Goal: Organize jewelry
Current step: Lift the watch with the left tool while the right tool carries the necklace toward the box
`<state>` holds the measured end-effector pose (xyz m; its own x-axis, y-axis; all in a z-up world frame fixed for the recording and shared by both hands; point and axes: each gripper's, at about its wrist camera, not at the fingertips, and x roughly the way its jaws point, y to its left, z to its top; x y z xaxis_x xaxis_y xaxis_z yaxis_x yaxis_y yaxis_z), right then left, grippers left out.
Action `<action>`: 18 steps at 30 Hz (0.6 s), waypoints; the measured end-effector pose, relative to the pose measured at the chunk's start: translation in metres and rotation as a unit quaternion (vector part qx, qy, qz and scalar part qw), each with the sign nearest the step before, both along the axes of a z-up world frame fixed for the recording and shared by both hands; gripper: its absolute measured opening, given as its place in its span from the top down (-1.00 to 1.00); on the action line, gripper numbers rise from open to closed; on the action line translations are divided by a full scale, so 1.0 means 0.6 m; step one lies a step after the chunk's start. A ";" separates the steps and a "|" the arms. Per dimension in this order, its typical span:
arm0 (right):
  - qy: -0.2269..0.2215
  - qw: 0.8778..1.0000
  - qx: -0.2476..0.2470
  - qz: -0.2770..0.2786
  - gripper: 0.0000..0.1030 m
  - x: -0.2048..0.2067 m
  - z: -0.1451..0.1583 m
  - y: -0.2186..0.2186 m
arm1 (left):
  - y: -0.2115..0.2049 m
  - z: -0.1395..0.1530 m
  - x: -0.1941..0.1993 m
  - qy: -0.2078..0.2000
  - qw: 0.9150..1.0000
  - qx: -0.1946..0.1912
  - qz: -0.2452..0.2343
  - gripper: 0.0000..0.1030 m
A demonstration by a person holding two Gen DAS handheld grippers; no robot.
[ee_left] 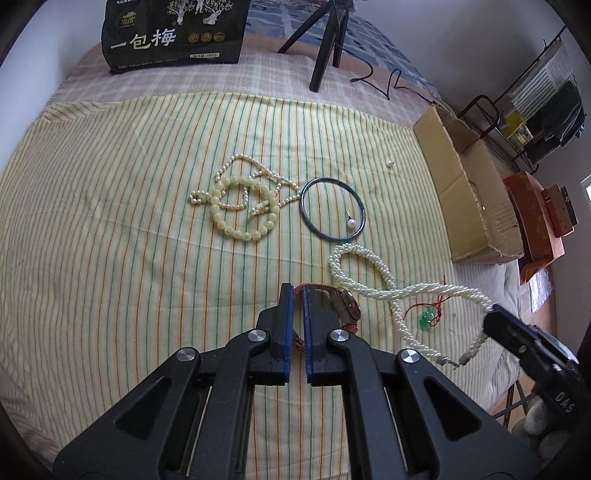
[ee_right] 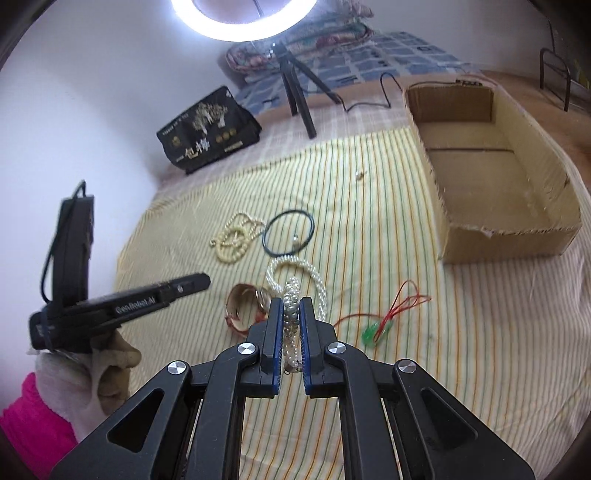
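On the striped cloth (ee_left: 110, 229) lie a thick white pearl rope necklace (ee_left: 369, 269), a brown-strap watch (ee_left: 345, 304), a dark bangle (ee_left: 332, 210) with a pearl drop inside it, a pile of cream bead bracelets (ee_left: 240, 203) and a green pendant on red cord (ee_left: 426, 319). My left gripper (ee_left: 298, 291) is nearly shut, its tips right beside the watch strap; whether it pinches the strap is hidden. My right gripper (ee_right: 291, 306) is shut on the doubled pearl rope necklace (ee_right: 291, 295). It also shows in the left wrist view (ee_left: 495, 325), at the necklace's end.
An open cardboard box (ee_right: 491, 192) stands at the cloth's right side. A black snack bag (ee_left: 173, 33) and a black tripod (ee_left: 325, 40) stand at the back. A loose pearl (ee_left: 389, 163) lies near the box. My gloved left hand (ee_right: 88, 354) holds the left gripper.
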<state>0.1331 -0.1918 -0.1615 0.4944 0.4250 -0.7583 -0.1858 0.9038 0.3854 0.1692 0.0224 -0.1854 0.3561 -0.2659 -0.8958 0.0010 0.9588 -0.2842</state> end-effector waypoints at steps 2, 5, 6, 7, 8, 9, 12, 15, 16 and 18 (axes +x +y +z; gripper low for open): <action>0.000 1.000 0.000 -0.001 0.87 0.002 -0.002 0.000 | 0.000 -0.015 0.006 0.022 1.000 -0.004 -0.001 0.91; 0.005 1.000 0.001 0.000 0.87 -0.001 -0.008 0.001 | 0.008 -0.038 0.016 0.057 0.998 -0.016 0.017 0.28; 0.005 1.000 0.002 0.001 0.87 -0.003 -0.008 0.000 | 0.008 -0.043 0.019 0.062 0.998 -0.019 0.019 0.26; 0.005 1.000 0.002 0.002 0.87 -0.007 -0.007 -0.002 | 0.006 -0.045 0.022 0.065 0.998 -0.018 0.015 0.26; 0.005 1.000 0.002 0.003 0.87 -0.007 -0.007 -0.002 | 0.003 -0.046 0.023 0.065 0.998 -0.018 0.012 0.27; 0.004 1.000 0.002 0.004 0.87 -0.007 -0.006 -0.002 | 0.000 -0.047 0.024 0.063 0.998 -0.014 0.010 0.26; 0.002 1.000 0.002 0.002 0.87 -0.011 -0.003 -0.006 | -0.009 -0.058 0.027 0.067 0.998 0.002 0.011 0.27; 0.003 1.000 0.001 0.001 0.87 -0.010 -0.004 -0.007 | -0.015 -0.074 0.030 0.073 0.997 0.014 0.005 0.27; 0.002 1.000 0.000 0.001 0.87 -0.010 -0.004 -0.007 | -0.019 -0.077 0.030 0.073 0.997 0.018 0.004 0.33; 0.002 1.000 -0.003 0.002 0.87 -0.009 -0.005 -0.007 | -0.026 -0.084 0.033 0.071 0.997 0.033 0.002 0.44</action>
